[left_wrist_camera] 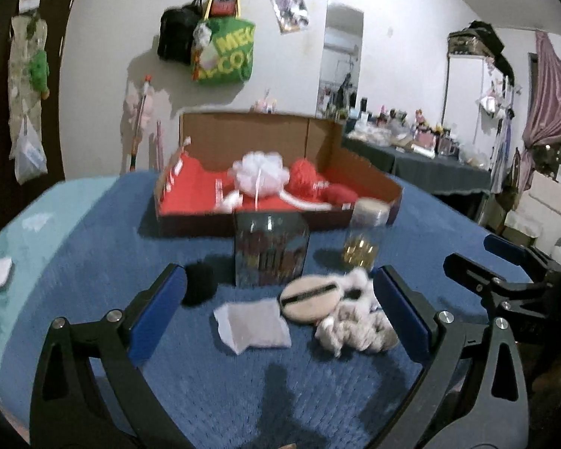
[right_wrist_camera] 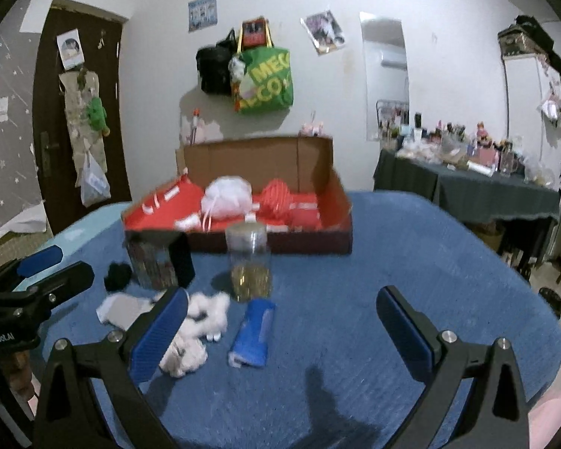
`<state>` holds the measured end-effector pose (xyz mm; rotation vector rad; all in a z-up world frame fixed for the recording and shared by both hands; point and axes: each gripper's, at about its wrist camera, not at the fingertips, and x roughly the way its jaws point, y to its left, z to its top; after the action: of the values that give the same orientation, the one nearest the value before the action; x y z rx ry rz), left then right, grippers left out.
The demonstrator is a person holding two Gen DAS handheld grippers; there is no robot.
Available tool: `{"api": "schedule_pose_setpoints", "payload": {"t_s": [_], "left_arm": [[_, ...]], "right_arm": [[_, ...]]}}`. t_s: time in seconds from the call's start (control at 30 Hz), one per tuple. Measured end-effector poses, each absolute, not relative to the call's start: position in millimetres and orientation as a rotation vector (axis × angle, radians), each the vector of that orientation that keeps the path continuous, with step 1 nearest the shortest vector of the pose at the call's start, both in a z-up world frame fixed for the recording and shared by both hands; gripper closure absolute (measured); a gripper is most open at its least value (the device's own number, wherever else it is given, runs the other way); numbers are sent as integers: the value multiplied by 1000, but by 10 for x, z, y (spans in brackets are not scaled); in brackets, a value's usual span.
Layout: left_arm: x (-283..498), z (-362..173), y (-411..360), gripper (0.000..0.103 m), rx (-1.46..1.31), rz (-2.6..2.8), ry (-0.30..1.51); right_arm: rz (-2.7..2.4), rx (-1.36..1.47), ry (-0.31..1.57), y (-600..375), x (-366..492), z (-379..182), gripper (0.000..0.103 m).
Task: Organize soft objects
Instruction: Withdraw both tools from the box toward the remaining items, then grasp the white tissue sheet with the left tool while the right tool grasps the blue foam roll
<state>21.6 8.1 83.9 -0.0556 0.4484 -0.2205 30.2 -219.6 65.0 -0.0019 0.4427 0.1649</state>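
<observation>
The left gripper (left_wrist_camera: 280, 310) has its jaws wide apart and holds nothing; its blue pads (left_wrist_camera: 157, 318) stand above the blue cloth (left_wrist_camera: 93, 247) that covers the table. Between these pads, lying on the cloth, there are a flat white pouch (left_wrist_camera: 252, 325), a round beige puff with a dark band (left_wrist_camera: 310, 295) and a crumpled white fluffy piece (left_wrist_camera: 355, 329); the puff touches the fluffy piece, and the pouch lies just beside the puff. A small black soft ball (left_wrist_camera: 198, 284) lies near the left pad. Behind these things stand a dark patterned box (left_wrist_camera: 271, 250) and a clear jar with golden content (left_wrist_camera: 362, 239). The right gripper (right_wrist_camera: 282, 321) is also wide open and empty. In its view a blue packet (right_wrist_camera: 252, 333) lies on the cloth between the fingers, closer to the left one, and the white fluffy piece is just beside the left finger, partly hidden behind it. Farther back on the table is an open cardboard box with a red inside (left_wrist_camera: 273, 142). In this box there are a white mesh puff (left_wrist_camera: 260, 174) and red soft things (left_wrist_camera: 310, 179). Both pictures are a little blurred, so the small details on the objects I cannot read. On the wall behind hang a green bag (right_wrist_camera: 267, 82) and a black bag (right_wrist_camera: 213, 67).
</observation>
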Motion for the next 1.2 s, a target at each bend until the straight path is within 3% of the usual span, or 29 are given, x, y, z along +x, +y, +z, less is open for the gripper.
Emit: {"api": "schedule_pose_setpoints", "payload": {"t_s": [0.8,0.93,1.0,1.07,1.13,1.2], "left_arm": [[622,301,191,2,-69,-183,665],[673,256,173,18,-65,-200,692],[711,225,151,25,-58,-210,715],[730,210,134,40,-47,-213,723],[731,203,124,62,-43,-224,717],[731,203,111,73,-34,-222,712]], "right_arm": [[205,57,612,-2239,689,201,0],[206,33,636,-2184,765,150,5],[213,28,651,-2163,805,123,17],[213,18,662,-2141,835,96,24],[220,3,656,-2122,836,90,37],[251,-19,654,-2081,820,87,63]]}}
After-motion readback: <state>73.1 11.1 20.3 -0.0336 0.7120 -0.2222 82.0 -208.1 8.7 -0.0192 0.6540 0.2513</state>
